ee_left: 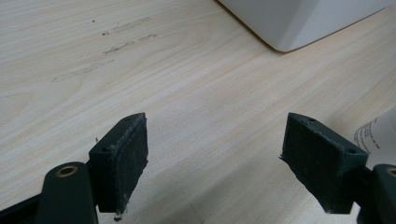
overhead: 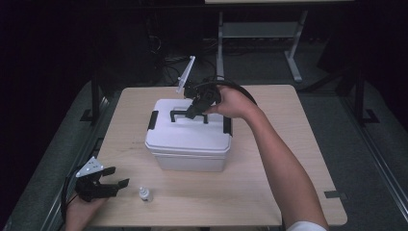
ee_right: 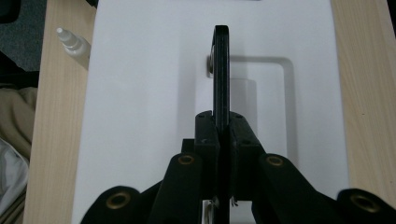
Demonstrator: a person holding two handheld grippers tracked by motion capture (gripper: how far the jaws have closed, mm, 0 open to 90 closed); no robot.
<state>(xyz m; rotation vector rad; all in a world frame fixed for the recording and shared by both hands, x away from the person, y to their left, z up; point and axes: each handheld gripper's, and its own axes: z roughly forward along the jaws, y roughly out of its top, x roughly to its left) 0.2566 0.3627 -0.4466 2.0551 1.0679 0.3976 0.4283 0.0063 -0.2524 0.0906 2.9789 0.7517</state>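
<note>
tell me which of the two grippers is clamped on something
The right gripper, over the white box: its jaws are shut on the box's black handle. The left gripper rests open on the table, holding nothing.

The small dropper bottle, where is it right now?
In the high view the small dropper bottle stands on the table near its front edge, left of centre, just right of the open left gripper and in front of the white box.

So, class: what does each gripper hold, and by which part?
The right gripper clamps the box's black handle along its bar. The left gripper holds nothing.
</note>
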